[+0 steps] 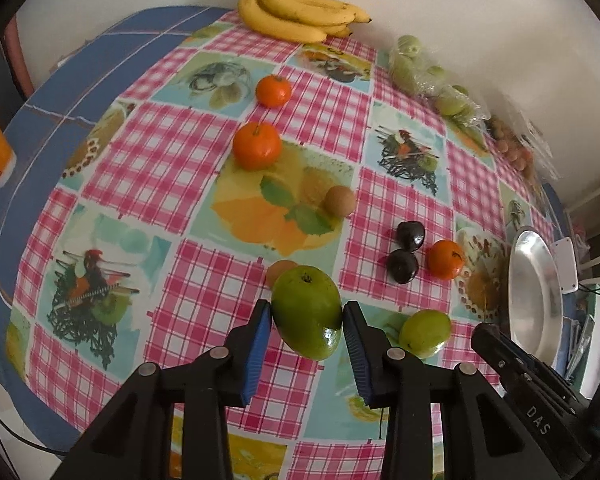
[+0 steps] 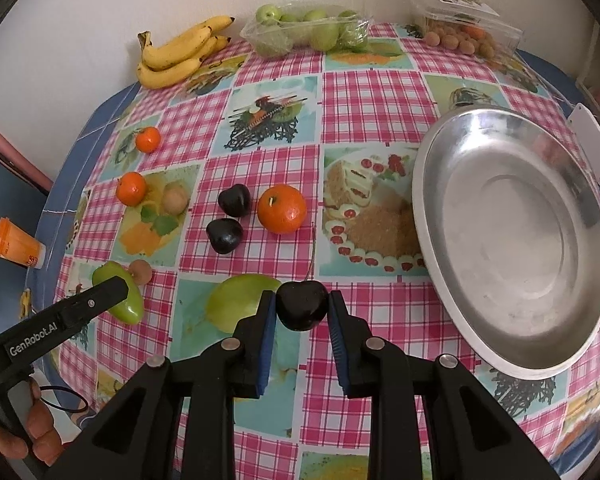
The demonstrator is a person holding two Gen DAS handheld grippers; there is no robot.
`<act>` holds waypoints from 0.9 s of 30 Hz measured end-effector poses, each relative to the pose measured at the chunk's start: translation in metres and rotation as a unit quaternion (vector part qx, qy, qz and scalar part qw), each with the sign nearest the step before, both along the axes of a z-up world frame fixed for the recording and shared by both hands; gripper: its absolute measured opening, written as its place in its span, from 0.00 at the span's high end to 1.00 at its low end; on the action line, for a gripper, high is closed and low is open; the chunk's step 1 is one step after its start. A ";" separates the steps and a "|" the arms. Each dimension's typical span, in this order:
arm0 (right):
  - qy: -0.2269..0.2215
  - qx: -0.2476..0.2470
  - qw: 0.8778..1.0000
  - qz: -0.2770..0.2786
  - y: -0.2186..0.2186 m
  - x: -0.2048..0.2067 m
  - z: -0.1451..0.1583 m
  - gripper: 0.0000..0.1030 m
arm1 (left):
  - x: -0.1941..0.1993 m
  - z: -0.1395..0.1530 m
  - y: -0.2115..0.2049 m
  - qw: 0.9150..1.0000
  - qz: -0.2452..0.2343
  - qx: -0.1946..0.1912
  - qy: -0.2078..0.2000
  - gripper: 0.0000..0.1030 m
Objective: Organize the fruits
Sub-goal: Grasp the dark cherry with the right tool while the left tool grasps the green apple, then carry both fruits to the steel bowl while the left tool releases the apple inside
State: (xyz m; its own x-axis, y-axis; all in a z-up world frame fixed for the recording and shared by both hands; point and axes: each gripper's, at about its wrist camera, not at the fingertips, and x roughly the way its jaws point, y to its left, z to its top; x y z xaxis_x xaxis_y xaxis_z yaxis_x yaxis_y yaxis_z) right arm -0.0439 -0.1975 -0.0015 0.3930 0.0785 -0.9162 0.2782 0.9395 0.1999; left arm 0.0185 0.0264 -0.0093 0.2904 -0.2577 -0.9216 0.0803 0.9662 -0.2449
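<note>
Jaws of the left gripper are clenched on a green mango at lower centre, those of the right gripper on a dark plum, presumably for the empty metal bowl at right.

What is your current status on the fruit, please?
Left tool shut on green mango. Right tool shut on dark cherry. Metal plate unobstructed.

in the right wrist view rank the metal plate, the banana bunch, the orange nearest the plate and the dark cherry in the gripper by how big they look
1. Metal plate, by far the largest.
2. Banana bunch.
3. Orange and dark cherry in the right gripper look about alike; the cherry is nearer the camera, so I won't rank them.
</note>
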 end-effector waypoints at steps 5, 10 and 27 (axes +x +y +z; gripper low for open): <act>0.002 -0.001 1.000 -0.008 -0.004 -0.001 0.001 0.74 | -0.001 0.006 -0.017 1.000 -0.026 0.006 -0.010 0.62; -0.010 0.002 0.998 -0.058 -0.033 -0.005 0.010 0.74 | -0.004 0.021 -0.049 0.996 -0.077 0.010 -0.033 0.62; -0.002 -0.015 0.970 -0.243 -0.129 -0.050 0.019 0.73 | -0.020 0.048 -0.196 0.960 -0.261 0.014 -0.099 0.62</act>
State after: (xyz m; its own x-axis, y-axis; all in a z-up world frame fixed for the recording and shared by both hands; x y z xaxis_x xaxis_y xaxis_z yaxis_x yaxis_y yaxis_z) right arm -0.0942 -0.3267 0.0173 0.3804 -0.1434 -0.9136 0.6886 0.7034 0.1763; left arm -0.0019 -0.1700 0.0382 0.2988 -0.3912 -0.8705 0.5972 0.7881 -0.1492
